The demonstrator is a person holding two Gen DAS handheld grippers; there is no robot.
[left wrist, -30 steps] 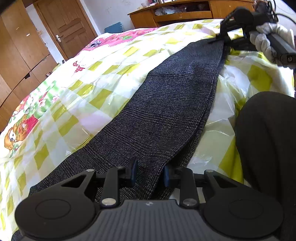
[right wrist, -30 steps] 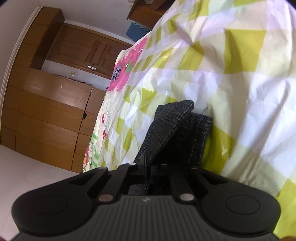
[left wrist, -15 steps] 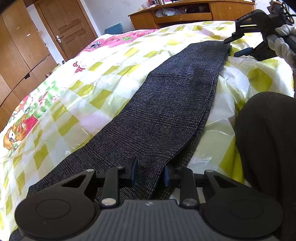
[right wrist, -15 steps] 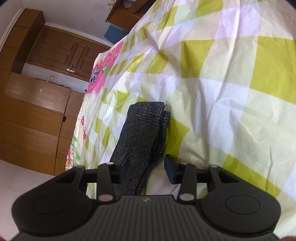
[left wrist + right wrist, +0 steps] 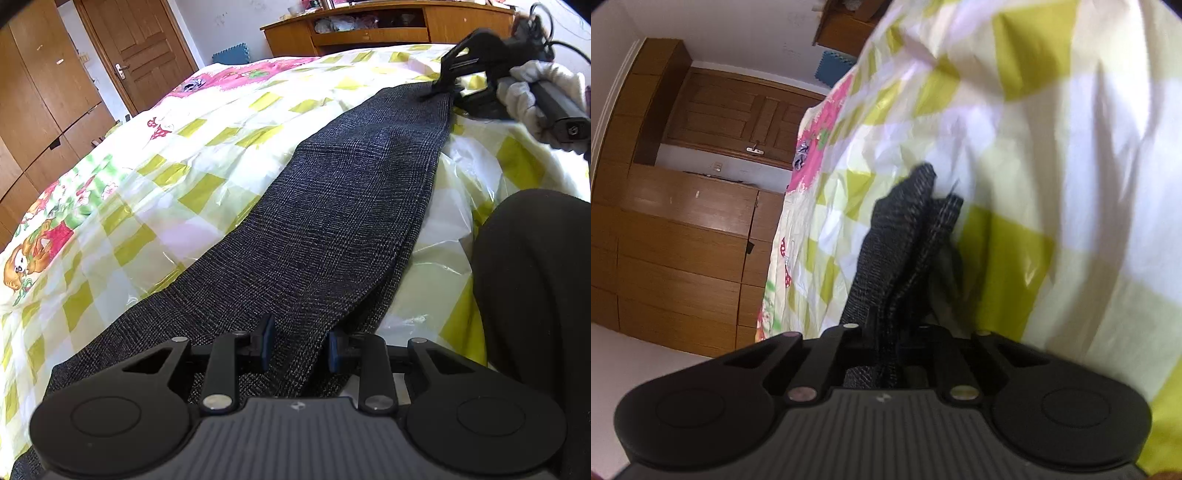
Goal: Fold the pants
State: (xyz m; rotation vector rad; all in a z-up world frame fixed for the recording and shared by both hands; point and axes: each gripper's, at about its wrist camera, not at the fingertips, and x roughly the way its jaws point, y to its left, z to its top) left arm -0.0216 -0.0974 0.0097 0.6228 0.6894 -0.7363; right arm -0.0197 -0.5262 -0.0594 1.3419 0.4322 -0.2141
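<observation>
On the checked bedspread (image 5: 192,192), dark pants (image 5: 332,221) are lying lengthwise; your left gripper (image 5: 297,345) is pinching the near end, your right gripper (image 5: 886,354) is clamping the far hem, open bedspread flanking both edges.

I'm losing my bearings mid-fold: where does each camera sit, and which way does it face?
Left wrist: on the left hand-held gripper, looking along the pants towards the right hand-held gripper and gloved hand.
Right wrist: on the right hand-held gripper, facing the pinched hem.
Shared: pants, checked bed cover.
</observation>
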